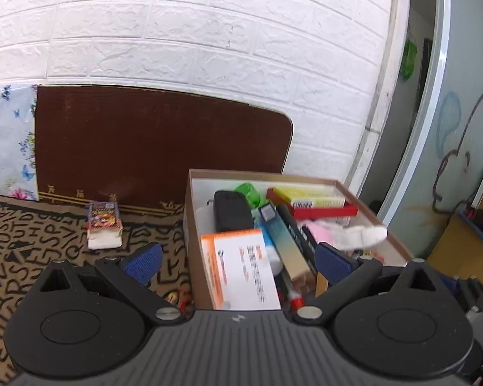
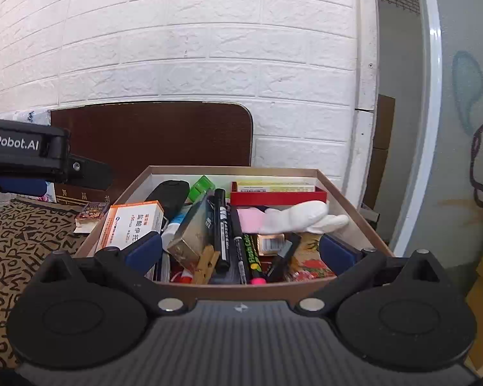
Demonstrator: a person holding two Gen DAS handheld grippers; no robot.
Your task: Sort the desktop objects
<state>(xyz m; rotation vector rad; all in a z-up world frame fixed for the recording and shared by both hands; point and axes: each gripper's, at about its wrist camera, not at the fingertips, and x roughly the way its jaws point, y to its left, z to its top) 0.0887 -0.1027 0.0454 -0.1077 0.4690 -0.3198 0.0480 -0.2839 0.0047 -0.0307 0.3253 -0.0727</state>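
Observation:
An open cardboard box (image 1: 187, 225) (image 2: 235, 169) stands on the letter-patterned tablecloth (image 1: 32, 241), crammed with objects. Inside lie an orange-and-white medicine box (image 1: 241, 267) (image 2: 132, 222), a black marker (image 2: 222, 225), a white glove (image 1: 360, 236) (image 2: 306, 218), a red tray (image 1: 312, 212) (image 2: 278, 197) holding a yellow box, and a black case (image 1: 232, 214). My left gripper (image 1: 238, 263) is open and empty, straddling the box's left wall. My right gripper (image 2: 240, 251) is open and empty above the box's near wall. A small card pack (image 1: 103, 225) (image 2: 91, 214) lies left of the box.
A dark brown board (image 1: 157, 148) leans on the white brick wall (image 1: 209, 32) behind the table. A floral cloth (image 1: 8, 141) hangs at far left. To the right is a doorway with a painted panel (image 1: 460, 128). The left gripper's body (image 2: 22, 151) reaches in at left.

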